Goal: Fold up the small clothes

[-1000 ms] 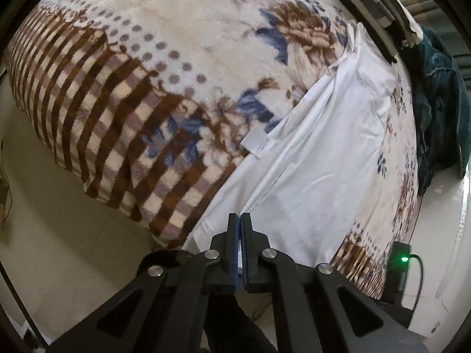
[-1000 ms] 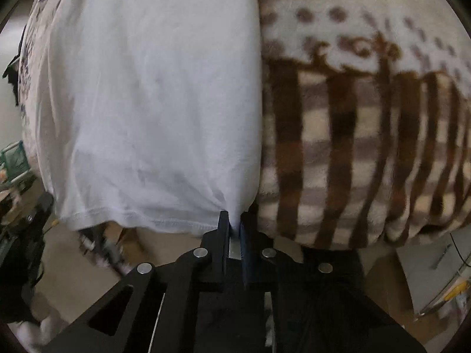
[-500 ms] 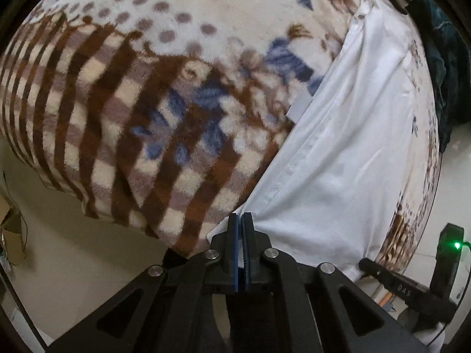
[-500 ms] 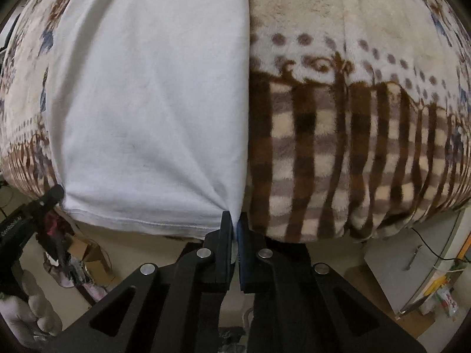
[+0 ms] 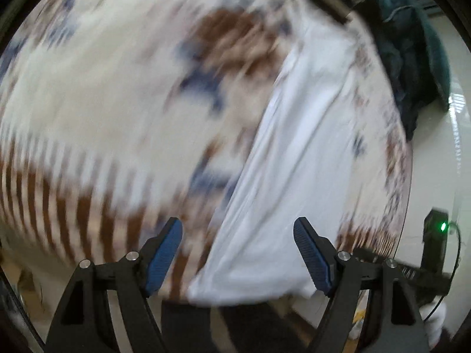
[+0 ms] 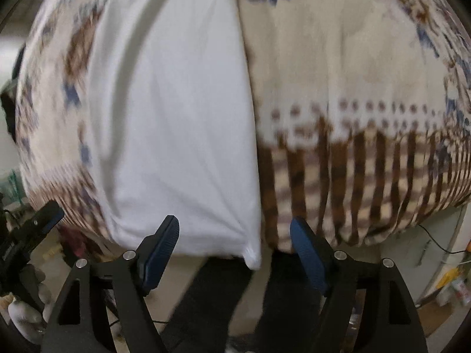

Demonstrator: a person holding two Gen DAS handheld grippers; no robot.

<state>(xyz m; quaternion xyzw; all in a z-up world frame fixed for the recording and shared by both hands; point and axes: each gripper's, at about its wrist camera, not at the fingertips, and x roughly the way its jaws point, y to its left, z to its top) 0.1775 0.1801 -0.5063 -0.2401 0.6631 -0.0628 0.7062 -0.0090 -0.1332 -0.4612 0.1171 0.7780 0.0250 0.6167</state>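
Both claws are gaping wide and holding nothing. Nothing is sitting between the blue pads of the left claw [image 5: 237, 253], and the near edge of the white cloth [image 5: 294, 153] is hanging just past them. Nothing is sitting in the right claw [image 6: 232, 247] either, and the cloth's near corner is drooping over the bed's edge just in front of it. Folded long and thin, the white cloth is lying flat on the flowery brown-striped blanket [image 6: 353, 73]. Far back, a dark green pile of cloth [image 5: 412, 53] is sitting by the bed's side. A small box with a green light [image 5: 438, 229] is glowing off to the right.
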